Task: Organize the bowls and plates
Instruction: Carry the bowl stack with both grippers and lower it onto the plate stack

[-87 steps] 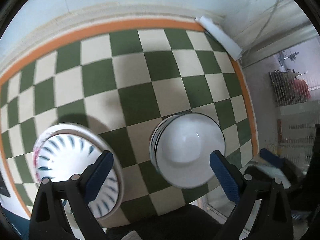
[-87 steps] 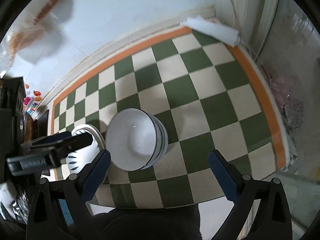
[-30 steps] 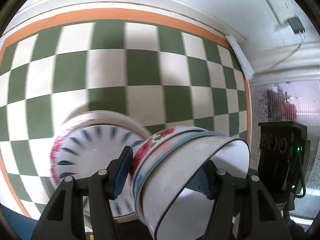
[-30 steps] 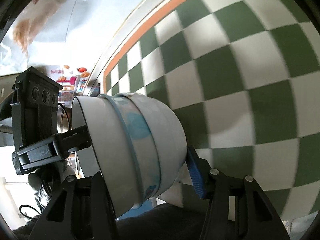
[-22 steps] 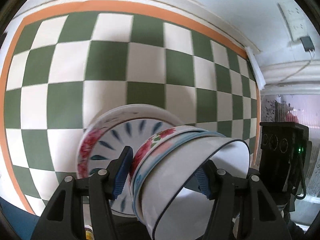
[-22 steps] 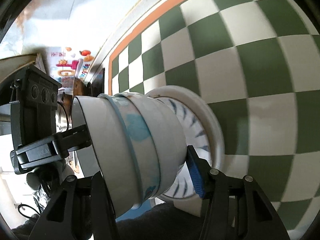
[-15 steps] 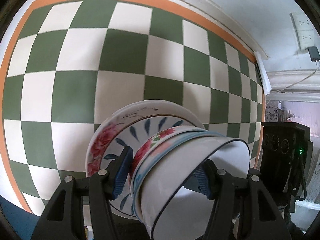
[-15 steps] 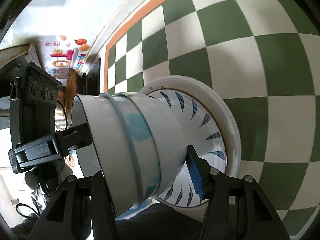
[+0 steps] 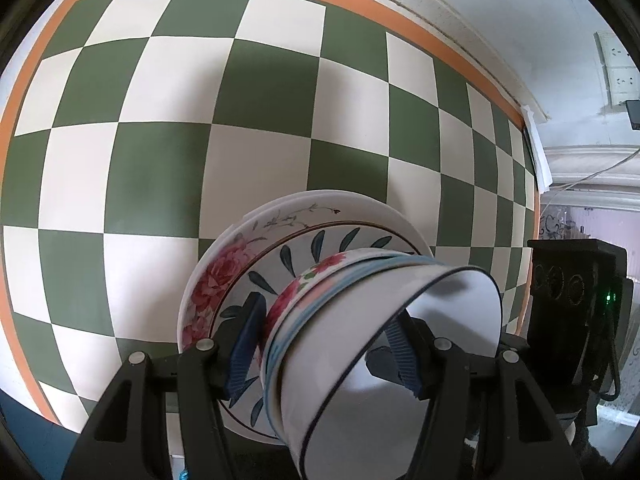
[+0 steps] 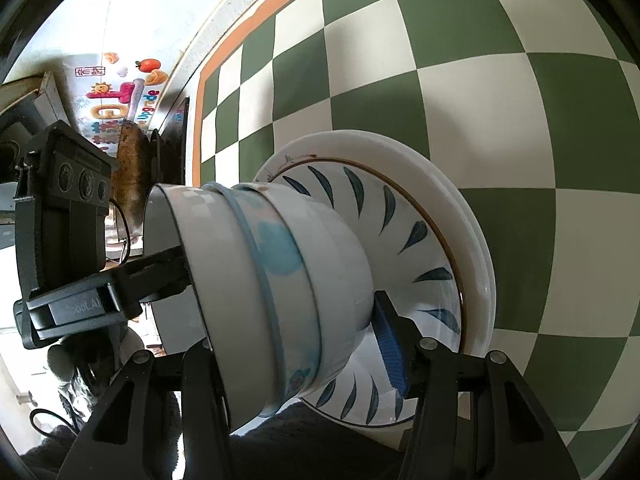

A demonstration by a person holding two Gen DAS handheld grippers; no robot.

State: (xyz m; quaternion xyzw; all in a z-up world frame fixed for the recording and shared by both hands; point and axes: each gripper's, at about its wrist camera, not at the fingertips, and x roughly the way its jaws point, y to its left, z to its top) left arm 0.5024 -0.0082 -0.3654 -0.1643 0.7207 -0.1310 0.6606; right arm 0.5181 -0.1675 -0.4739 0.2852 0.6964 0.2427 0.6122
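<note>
Each hand-held gripper, left (image 9: 324,340) and right (image 10: 296,344), pinches the bowl stack (image 9: 360,344) (three nested) above the plates (image 9: 248,256).

bowl stack (image 9: 360,320) now lifted from cloth, over plate stack (image 9: 256,256)

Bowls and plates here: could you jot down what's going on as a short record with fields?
held: stack of nested bowls, tilted, gripped from both sides
left gripper: shut on the bowl stack
right gripper: shut on the same stack
beneath: stack of plates, top one with blue leaf marks, a rose-patterned one under it
surface: green and cream checkered tablecloth with orange border
contact of bowls with plates: cannot tell
</note>
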